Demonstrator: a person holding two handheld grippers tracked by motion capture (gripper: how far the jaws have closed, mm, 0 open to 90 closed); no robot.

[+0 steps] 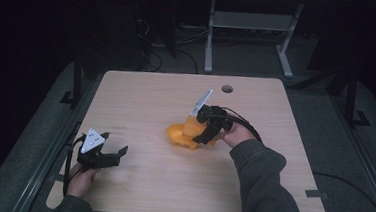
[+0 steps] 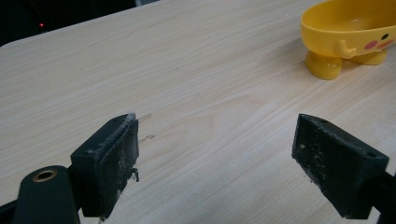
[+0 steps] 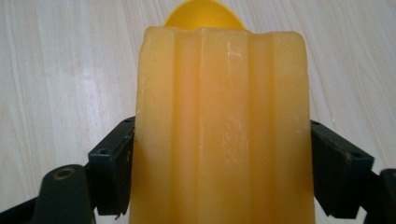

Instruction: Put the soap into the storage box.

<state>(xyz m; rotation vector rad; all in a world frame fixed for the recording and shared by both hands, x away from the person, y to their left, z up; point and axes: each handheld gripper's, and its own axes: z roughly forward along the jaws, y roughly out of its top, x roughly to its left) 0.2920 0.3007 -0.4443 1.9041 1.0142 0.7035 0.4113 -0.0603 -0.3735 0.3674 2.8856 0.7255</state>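
A pale orange ridged soap bar (image 3: 219,93) is clamped between the jaws of my right gripper (image 3: 225,154), which is shut on it. In the high view the right gripper (image 1: 200,129) holds the bar (image 1: 191,127) tilted just over a yellow duck-shaped dish (image 1: 176,136) at the middle of the table. The dish's rim (image 3: 201,13) peeks out beyond the bar. My left gripper (image 1: 115,145) rests near the table's front left, open and holding nothing. In the left gripper view the gripper (image 2: 224,144) faces the dish (image 2: 348,32), which stands far off at the upper right.
The wooden table (image 1: 142,93) has a round cable hole (image 1: 227,88) near its far edge. Behind it stands a grey desk frame (image 1: 251,35), with cables on the dark floor. A metal rail (image 1: 47,156) runs along the table's left side.
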